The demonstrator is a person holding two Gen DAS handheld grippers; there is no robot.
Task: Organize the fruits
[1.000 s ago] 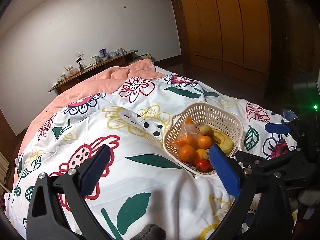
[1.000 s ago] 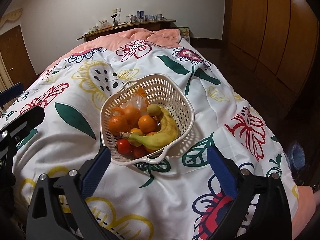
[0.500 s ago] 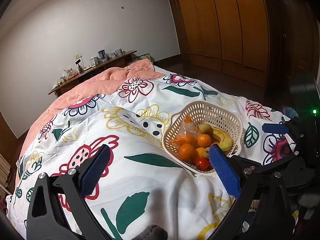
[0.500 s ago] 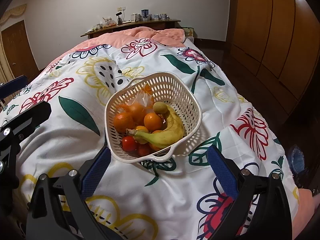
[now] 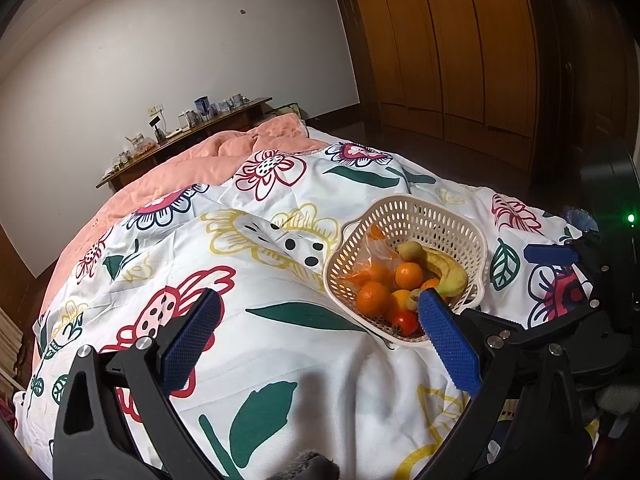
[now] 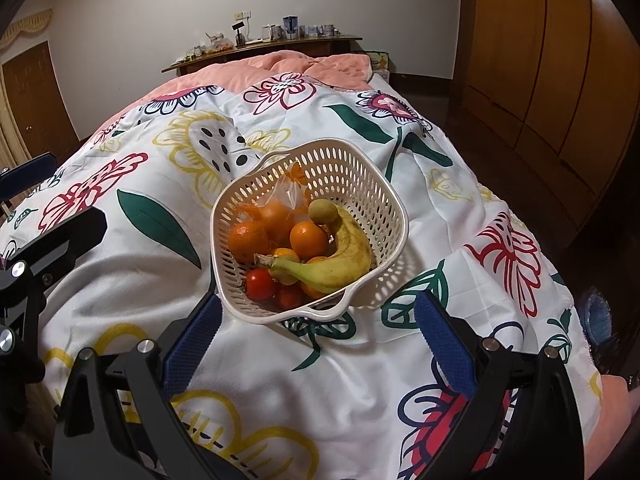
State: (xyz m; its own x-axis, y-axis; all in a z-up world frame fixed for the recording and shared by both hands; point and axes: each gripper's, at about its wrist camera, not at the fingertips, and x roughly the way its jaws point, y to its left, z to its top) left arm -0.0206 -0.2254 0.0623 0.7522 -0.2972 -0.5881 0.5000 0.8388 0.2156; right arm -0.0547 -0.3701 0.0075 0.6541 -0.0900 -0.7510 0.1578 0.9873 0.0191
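A cream perforated basket sits on the flowered bedspread. It holds a banana, several oranges, red tomatoes, a small green fruit and a clear plastic bag. My right gripper is open and empty, just in front of the basket's near rim. My left gripper is open and empty, to the left of the basket, its right finger overlapping the rim in view. The fruit shows there too.
The bed ends at the right, with dark floor and wooden wardrobe doors beyond. A pink blanket covers the far end. A cluttered wooden shelf runs along the back wall. The left gripper's body shows at the left edge.
Both grippers have moved a little toward the basket; it sits larger and nearer in the right wrist view. The jaws stay open. The fruit has not moved.
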